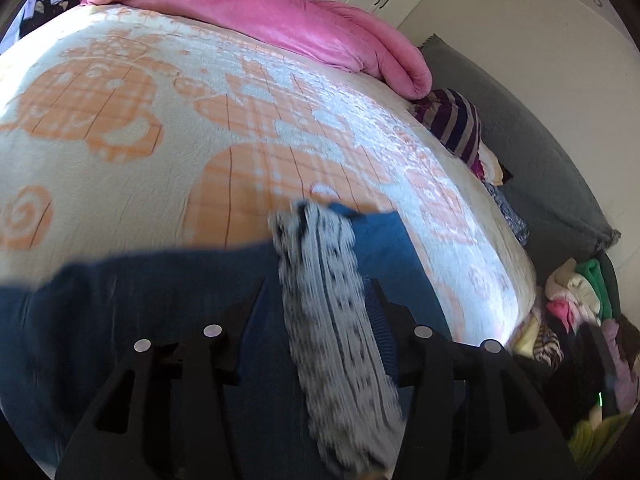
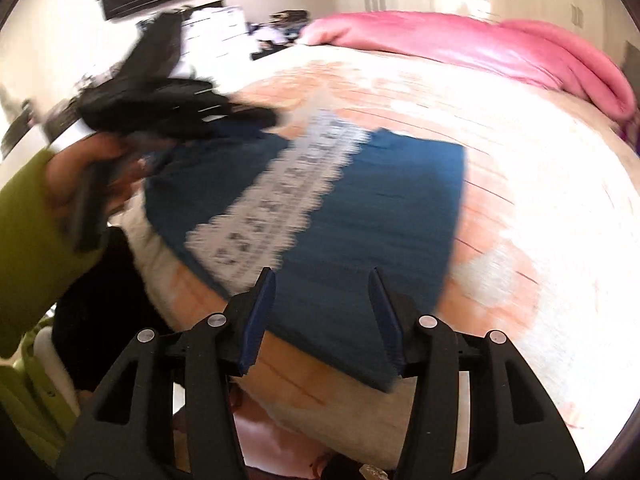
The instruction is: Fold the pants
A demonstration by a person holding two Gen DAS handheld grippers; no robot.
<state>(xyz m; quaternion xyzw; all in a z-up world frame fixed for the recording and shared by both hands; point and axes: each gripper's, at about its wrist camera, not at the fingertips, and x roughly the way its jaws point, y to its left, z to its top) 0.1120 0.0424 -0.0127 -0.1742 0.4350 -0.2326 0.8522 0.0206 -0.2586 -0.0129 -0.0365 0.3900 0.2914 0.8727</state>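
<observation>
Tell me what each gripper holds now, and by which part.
Nothing: the left gripper and right gripper hover with jaws open over the blue pants.

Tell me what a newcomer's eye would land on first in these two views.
First, the dark blue pants lying flat on the near part of the bed, crossed by a white patterned lace-like strip. Next, the rolled bright pink plush blanket along the bed's far edge, above the cream and orange patterned bedspread. Both the left gripper and right gripper hang open over the pants.
</observation>
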